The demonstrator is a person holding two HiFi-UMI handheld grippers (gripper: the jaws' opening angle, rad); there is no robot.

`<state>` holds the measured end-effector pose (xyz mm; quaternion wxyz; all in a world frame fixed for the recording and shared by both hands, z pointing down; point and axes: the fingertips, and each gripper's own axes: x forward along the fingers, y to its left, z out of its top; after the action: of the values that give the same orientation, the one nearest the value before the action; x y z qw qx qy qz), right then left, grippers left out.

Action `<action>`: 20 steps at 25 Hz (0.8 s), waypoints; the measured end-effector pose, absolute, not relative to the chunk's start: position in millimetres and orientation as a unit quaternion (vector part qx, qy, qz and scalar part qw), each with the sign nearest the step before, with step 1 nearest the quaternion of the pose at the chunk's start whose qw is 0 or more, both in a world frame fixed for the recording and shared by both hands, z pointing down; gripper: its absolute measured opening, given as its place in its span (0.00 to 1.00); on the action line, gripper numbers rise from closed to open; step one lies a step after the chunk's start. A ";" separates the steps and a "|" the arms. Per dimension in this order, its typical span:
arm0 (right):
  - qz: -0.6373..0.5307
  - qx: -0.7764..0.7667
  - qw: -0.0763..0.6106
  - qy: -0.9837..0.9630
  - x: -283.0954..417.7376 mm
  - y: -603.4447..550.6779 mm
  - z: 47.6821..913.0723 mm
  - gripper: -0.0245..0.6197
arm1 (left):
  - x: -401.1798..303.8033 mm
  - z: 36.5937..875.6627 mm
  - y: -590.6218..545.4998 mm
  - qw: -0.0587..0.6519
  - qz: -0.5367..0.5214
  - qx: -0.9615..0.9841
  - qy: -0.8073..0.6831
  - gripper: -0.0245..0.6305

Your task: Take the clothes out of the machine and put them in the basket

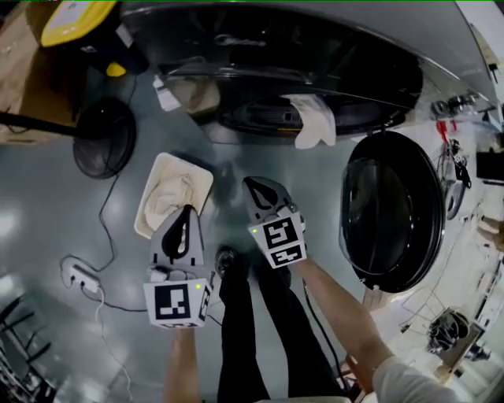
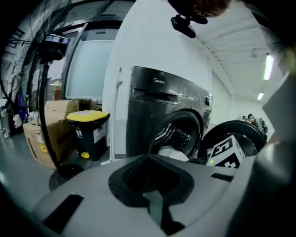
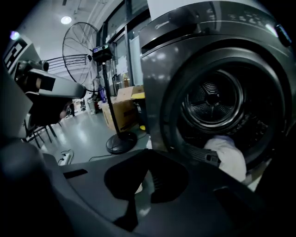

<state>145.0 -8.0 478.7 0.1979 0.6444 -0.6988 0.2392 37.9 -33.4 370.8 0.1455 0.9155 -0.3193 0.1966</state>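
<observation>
The dark washing machine [image 1: 315,47] stands open, its round door [image 1: 390,212] swung out to the right. A white garment [image 1: 313,118] hangs over the drum's lip; it also shows in the left gripper view [image 2: 173,153] and the right gripper view [image 3: 229,155]. The cream basket [image 1: 200,171] sits on the floor left of the opening with pale cloth inside. My left gripper [image 1: 187,211] hovers over the basket's near end, shut and empty [image 2: 149,156]. My right gripper [image 1: 250,183] is beside it, also shut with nothing held [image 3: 147,150], pointing toward the drum [image 3: 212,99].
A floor fan's round base [image 1: 105,135] and a yellow-lidded bin [image 1: 79,20] stand left of the machine, with cardboard boxes [image 2: 41,139] behind. A power strip [image 1: 79,275] and cable lie on the floor at left. The person's legs [image 1: 244,330] are below the grippers.
</observation>
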 end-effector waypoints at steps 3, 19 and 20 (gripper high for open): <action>0.240 0.679 0.189 -0.667 190.3 10.1 469.8 0.08 | 71.2 369.1 -24.4 0.148 0.199 0.924 -0.292 0.07; 0.217 0.789 0.161 -0.552 319.3 80.4 463.2 0.08 | 165.2 382.8 22.3 0.120 0.196 0.954 -0.193 0.07; 0.214 0.786 0.165 -0.556 321.6 76.7 467.8 0.08 | 167.4 385.3 22.3 0.119 0.194 0.955 -0.193 0.07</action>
<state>321.6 76.7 467.8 0.1645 0.7862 -0.5557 0.2145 167.4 22.3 385.3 0.1185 0.9545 -0.1928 0.1942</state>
